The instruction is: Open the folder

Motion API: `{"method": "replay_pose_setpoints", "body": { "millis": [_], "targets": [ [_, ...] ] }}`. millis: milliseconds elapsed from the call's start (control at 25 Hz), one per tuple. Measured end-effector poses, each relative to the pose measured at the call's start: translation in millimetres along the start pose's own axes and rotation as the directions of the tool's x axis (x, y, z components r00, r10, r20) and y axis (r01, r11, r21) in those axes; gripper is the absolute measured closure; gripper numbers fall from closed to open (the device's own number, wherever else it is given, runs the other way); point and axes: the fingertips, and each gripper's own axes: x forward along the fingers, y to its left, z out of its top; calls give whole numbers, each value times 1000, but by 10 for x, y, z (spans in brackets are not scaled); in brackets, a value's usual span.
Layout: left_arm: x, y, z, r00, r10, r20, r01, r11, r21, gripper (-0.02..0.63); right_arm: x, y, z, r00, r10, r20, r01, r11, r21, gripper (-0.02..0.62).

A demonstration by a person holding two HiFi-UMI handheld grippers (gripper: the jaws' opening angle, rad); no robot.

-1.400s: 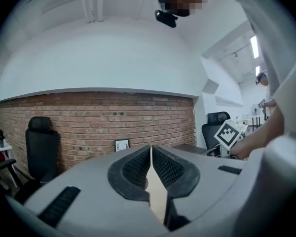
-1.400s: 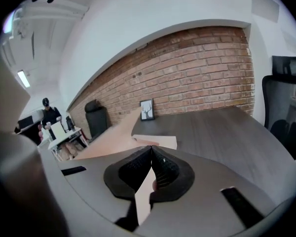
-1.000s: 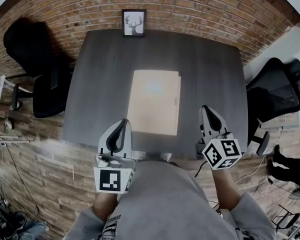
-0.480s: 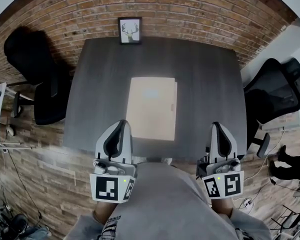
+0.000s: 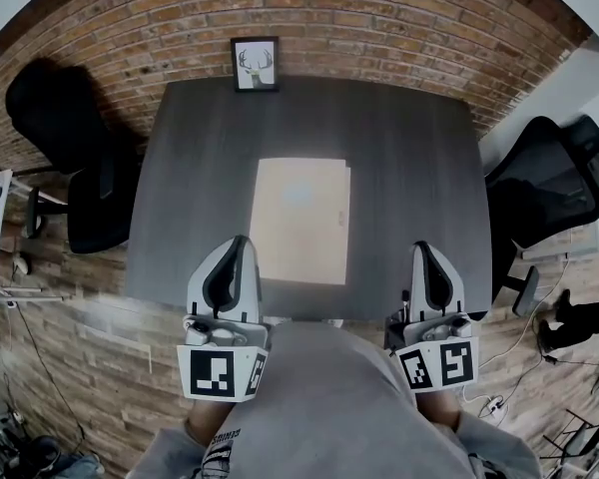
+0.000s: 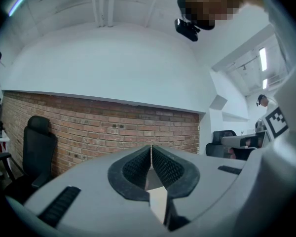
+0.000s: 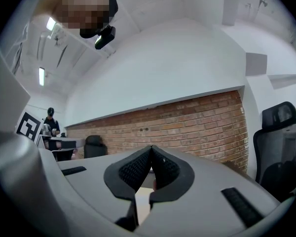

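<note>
Left gripper [image 5: 238,243] and right gripper [image 5: 424,249] have their jaws pressed together, empty, at the table's [image 5: 409,158] near edge. The folder [image 5: 299,221] lies closed mid-table, ahead of both. Its opening edge seems to be the right one. Nipping both covers, or nudging it with closed jaws, would only slide it.
</note>
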Motion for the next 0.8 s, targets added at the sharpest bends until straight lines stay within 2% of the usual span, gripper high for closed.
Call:
{"method": "replay_pose_setpoints", "body": {
  "millis": [280,800],
  "targets": [
    [45,6,3,1000,2,3,-2,1000,1,597,36,0,15,1000,-1,12,1,999,-38,597],
    [91,14,-24,1000,1,2,-1,1000,-3,597,72,-44,-18,1000,-9,0,9,999,-32,597]
  ]
}}
